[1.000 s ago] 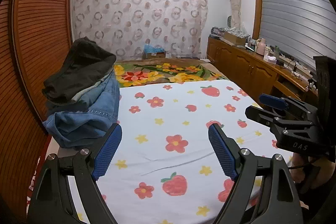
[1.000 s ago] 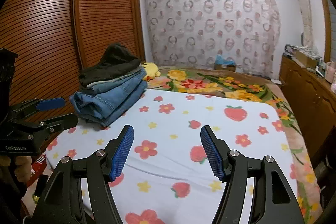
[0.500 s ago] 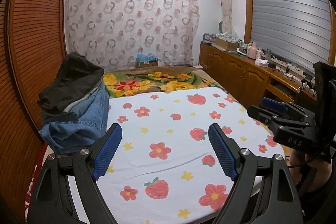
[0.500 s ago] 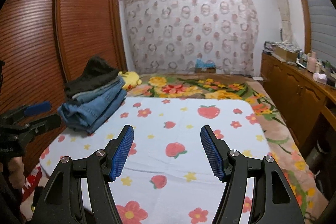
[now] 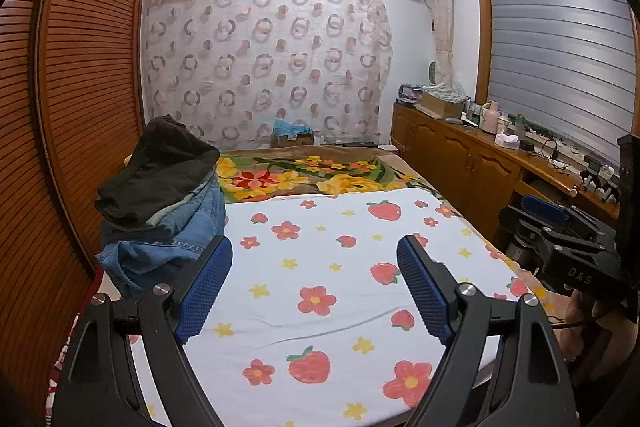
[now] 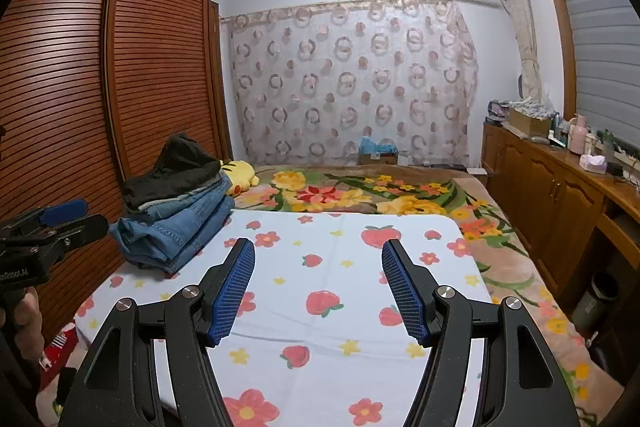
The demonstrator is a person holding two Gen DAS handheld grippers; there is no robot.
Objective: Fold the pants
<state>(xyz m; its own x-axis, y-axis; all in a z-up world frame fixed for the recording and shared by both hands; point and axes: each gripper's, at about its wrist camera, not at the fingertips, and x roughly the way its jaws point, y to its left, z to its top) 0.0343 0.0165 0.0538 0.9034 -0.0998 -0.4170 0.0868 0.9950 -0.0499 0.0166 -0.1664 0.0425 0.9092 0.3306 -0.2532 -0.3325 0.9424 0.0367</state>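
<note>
Both grippers hang above the near edge of the bed, each with its blue-padded fingers spread wide and pinching nothing. The left gripper (image 5: 314, 283) and the right gripper (image 6: 318, 287) point along the white sheet printed with red flowers and strawberries (image 5: 340, 267), which lies flat apart from a few shallow creases, probably kept bare as a folding surface.

The pants sit in a pile of folded blue denim jeans topped by a dark, crumpled garment (image 5: 160, 195), at the far left of the sheet beside the slatted brown wooden wardrobe (image 6: 120, 87). The stack leans, its layers loosely aligned; the dark top piece looks bunched rather than folded. No garment lies spread out yet, so a pair would first have to be fetched from that pile.
</note>
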